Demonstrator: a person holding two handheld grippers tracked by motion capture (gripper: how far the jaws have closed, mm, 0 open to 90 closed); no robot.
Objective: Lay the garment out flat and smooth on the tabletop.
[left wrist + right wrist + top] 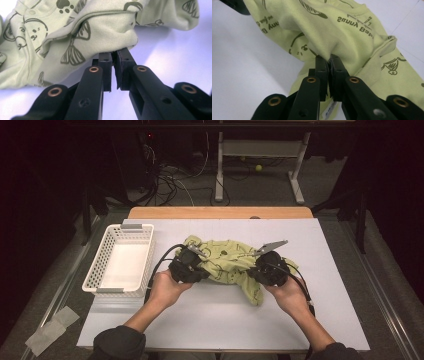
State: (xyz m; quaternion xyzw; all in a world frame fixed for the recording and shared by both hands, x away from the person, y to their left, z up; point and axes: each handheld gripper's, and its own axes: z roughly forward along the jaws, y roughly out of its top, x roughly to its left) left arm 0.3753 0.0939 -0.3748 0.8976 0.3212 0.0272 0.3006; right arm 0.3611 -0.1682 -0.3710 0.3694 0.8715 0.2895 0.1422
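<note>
A pale green baby garment [227, 262] printed with dark animal figures lies crumpled in the middle of the white table [210, 320]. My left gripper [196, 265] grips its left side; in the left gripper view the jaws are pinched on a fold of the garment [100, 32] at the left gripper's tips [115, 53]. My right gripper [260, 268] holds the right side; in the right gripper view the cloth [337, 30] is clamped at the right gripper's tips [329, 58]. A white label peeks out below those jaws.
A white plastic basket [120, 262] stands at the table's left edge, nothing in it. A wooden strip [220, 212] runs along the far edge. Cables and desk legs lie on the floor beyond.
</note>
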